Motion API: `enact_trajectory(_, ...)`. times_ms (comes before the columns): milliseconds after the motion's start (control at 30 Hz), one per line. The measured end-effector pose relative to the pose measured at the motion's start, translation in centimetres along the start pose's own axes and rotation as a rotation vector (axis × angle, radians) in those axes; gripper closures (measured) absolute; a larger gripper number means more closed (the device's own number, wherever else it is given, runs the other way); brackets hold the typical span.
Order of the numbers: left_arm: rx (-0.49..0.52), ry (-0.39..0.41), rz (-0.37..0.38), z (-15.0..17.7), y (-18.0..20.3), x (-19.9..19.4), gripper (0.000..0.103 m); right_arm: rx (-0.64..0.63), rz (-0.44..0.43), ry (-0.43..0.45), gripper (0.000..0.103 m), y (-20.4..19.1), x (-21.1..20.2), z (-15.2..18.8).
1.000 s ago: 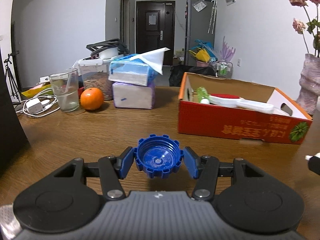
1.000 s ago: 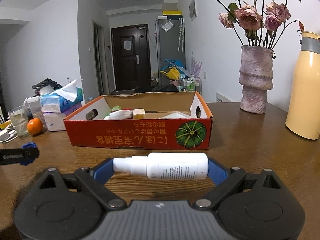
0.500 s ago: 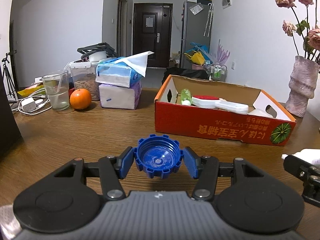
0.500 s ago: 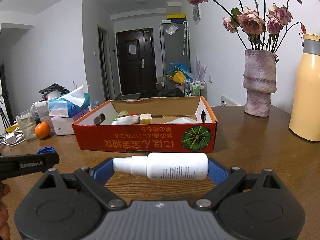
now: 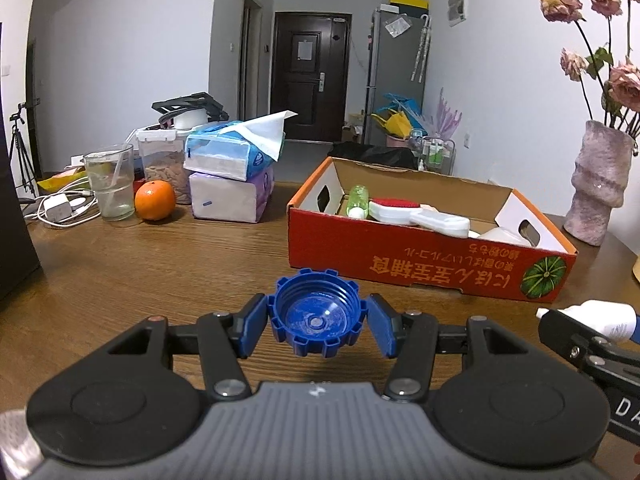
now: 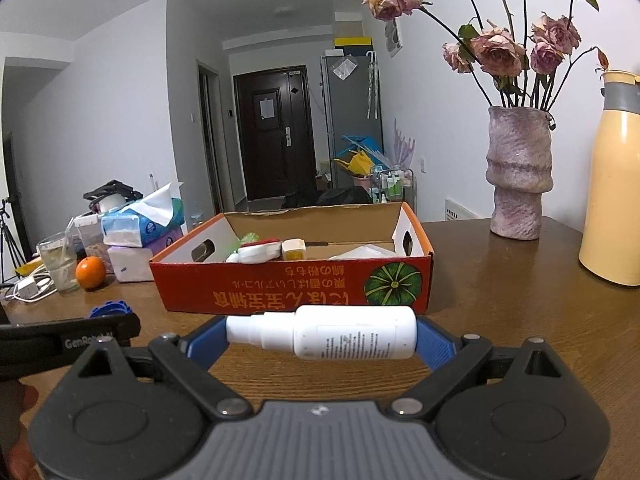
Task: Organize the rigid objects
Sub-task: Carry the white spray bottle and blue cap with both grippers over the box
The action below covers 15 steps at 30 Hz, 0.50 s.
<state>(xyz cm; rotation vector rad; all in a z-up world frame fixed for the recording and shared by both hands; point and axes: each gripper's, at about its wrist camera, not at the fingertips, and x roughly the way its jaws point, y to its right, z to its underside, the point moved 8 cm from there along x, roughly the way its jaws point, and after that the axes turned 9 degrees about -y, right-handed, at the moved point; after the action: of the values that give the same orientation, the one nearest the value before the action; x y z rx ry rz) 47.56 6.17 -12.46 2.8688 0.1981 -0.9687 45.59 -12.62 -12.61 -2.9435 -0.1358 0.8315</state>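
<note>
My left gripper [image 5: 317, 322] is shut on a blue ridged bottle cap [image 5: 316, 312], held above the wooden table with its hollow side toward the camera. My right gripper [image 6: 322, 338] is shut on a white spray bottle [image 6: 332, 334], held lying sideways with the nozzle to the left. A red cardboard box [image 5: 424, 264] stands ahead on the table, open on top, with a green bottle [image 5: 357, 200], a red-and-white item and other white things inside. The box also shows in the right wrist view [image 6: 296, 284]. The left gripper and its cap [image 6: 110, 308] show at the left of the right wrist view.
At the back left stand a glass of water [image 5: 110, 182], an orange [image 5: 155, 200], stacked tissue packs [image 5: 232, 176], a snack container and white charger cables [image 5: 60, 208]. A pink vase with dried roses [image 6: 518, 172] and a yellow thermos [image 6: 614, 184] stand at the right.
Both grippers have moved closer together and toward the red box, each keeping its object. The right gripper and bottle now show larger at the right edge of the left wrist view.
</note>
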Motion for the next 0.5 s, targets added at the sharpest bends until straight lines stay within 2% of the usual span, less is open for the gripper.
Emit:
enact_trajectory(300,-0.032,0.04,-0.009,-1.1,0.5,-1.2,0.047,0.017,0.011,0.045,0.006,0.5,-0.3,-0.8)
enact_trajectory(500,-0.037,0.073,-0.02,-2.3,1.3,-1.3,0.047,0.015,0.02,0.105,0.006,0.7,-0.3,-1.7)
